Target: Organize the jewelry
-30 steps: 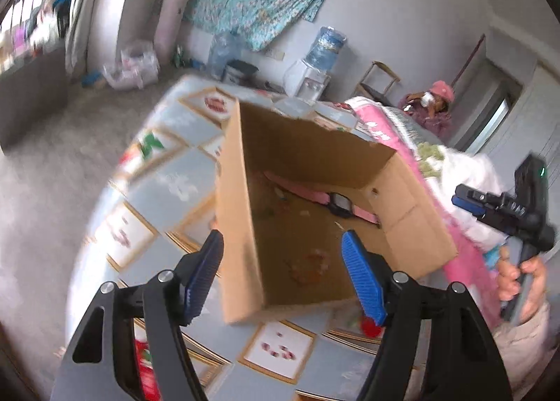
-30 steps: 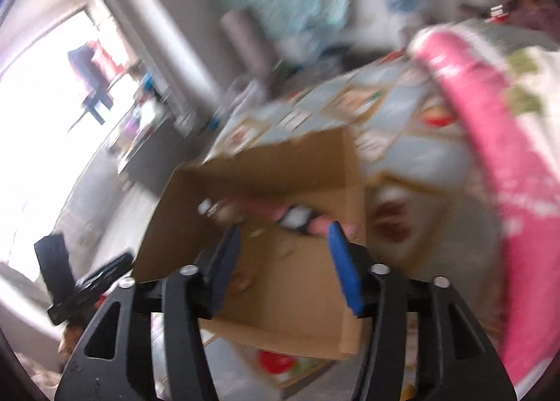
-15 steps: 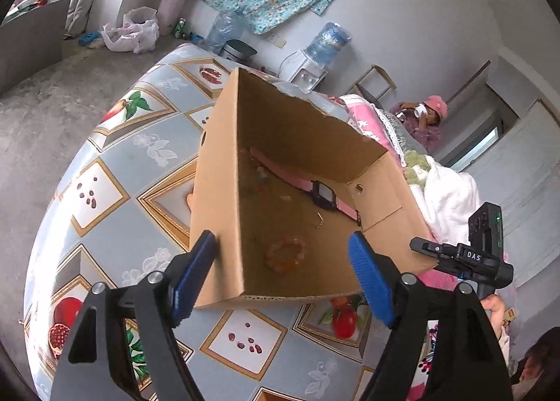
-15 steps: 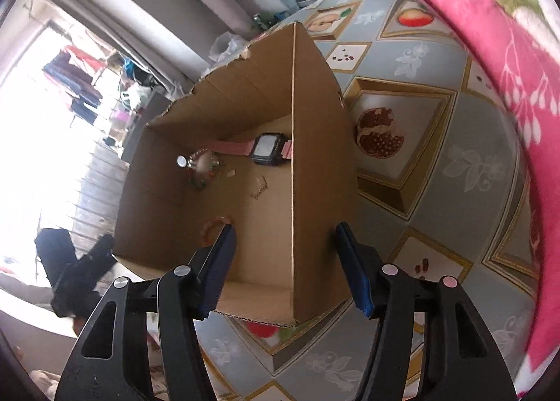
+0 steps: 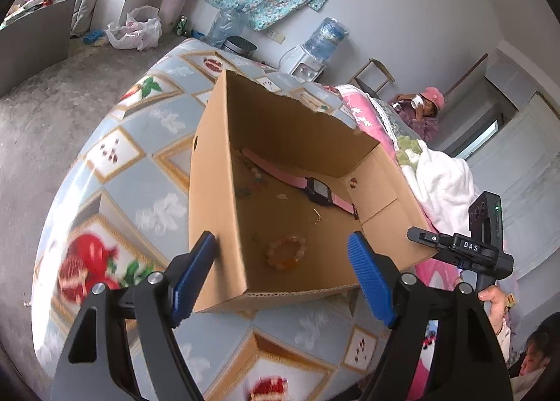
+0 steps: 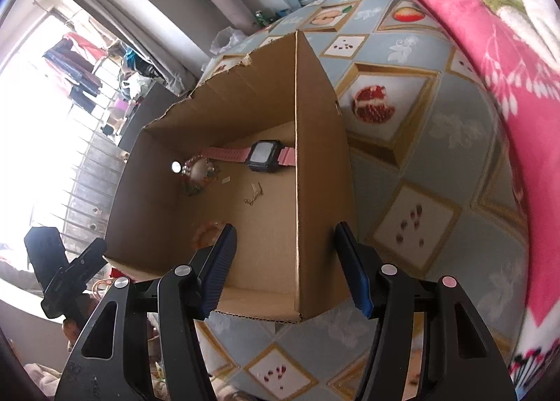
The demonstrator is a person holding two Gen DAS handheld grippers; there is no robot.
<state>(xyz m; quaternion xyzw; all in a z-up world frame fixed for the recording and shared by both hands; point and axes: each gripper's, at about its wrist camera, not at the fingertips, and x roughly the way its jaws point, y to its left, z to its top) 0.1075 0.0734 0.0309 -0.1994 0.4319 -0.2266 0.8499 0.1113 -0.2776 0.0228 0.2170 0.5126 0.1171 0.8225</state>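
Note:
An open cardboard box [image 5: 217,191] [image 6: 315,142] stands on the patterned table. Inside lie a pink-strapped watch [image 5: 316,189] [image 6: 264,155], an orange bead bracelet [image 5: 286,252] [image 6: 206,231], a multicoloured bead bracelet [image 5: 250,184] [image 6: 196,173] and a small gold piece [image 5: 316,215] [image 6: 254,192]. My left gripper [image 5: 281,273] is open, its fingers on either side of the box's near left corner. My right gripper [image 6: 287,268] is open, straddling the box's right wall. The right gripper also shows at the right edge of the left wrist view [image 5: 465,250].
The table has a blue-grey fruit-pattern cloth [image 5: 140,170] [image 6: 413,163]. A pink and white blanket [image 6: 490,50] [image 5: 437,177] lies along the box's far right side. A seated person [image 5: 425,110] and a water dispenser [image 5: 315,50] are behind.
Both grippers have closed in on the box and now frame its near corners. The right view has steadied from a blur. The items inside have not moved.

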